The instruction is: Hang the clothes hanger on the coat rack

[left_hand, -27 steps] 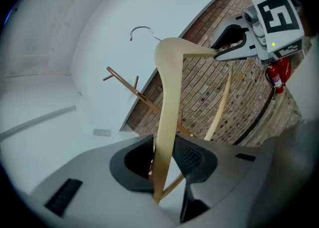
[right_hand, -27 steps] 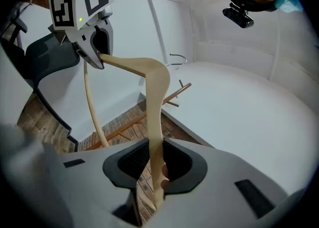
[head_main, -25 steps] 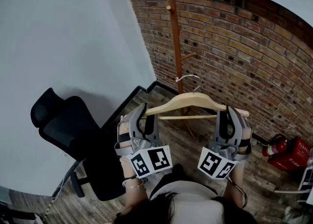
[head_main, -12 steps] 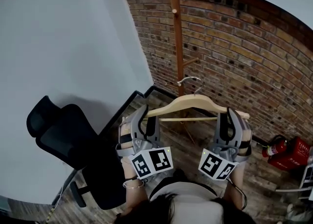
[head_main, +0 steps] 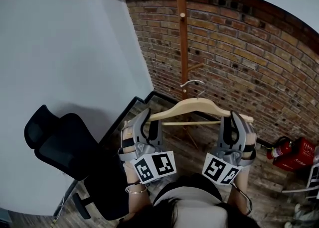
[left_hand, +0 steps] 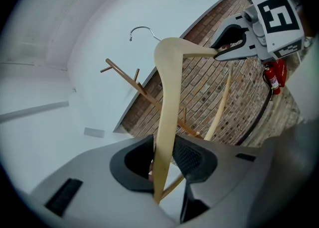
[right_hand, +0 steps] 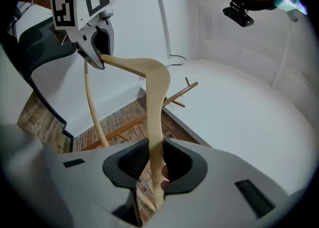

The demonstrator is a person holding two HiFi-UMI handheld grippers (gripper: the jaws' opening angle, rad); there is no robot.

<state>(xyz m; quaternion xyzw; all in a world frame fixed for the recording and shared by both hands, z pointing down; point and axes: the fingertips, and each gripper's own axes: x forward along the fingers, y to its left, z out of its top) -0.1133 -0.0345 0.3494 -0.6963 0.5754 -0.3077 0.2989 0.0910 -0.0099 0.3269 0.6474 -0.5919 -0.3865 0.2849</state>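
A pale wooden clothes hanger (head_main: 192, 106) with a metal hook (head_main: 193, 83) is held level in front of me. My left gripper (head_main: 145, 121) is shut on its left arm end, my right gripper (head_main: 235, 120) on its right arm end. In the left gripper view the hanger (left_hand: 168, 97) passes between the pads of the left gripper (left_hand: 162, 160), with the right gripper (left_hand: 239, 38) at its far end. The right gripper view shows the hanger (right_hand: 157, 97) clamped in the right gripper (right_hand: 152, 165). The wooden coat rack (head_main: 183, 33) stands just beyond the hook, against the brick wall.
A black office chair (head_main: 65, 147) stands at the lower left by the white wall. A brick wall (head_main: 239, 48) rises behind the rack. At the right on the wooden floor lie a fire extinguisher (head_main: 280, 148) and a red box (head_main: 299, 156).
Both grippers have carried the hanger a little forward toward the coat rack. The chair has slid toward the lower left of the head view. The grips have not changed.
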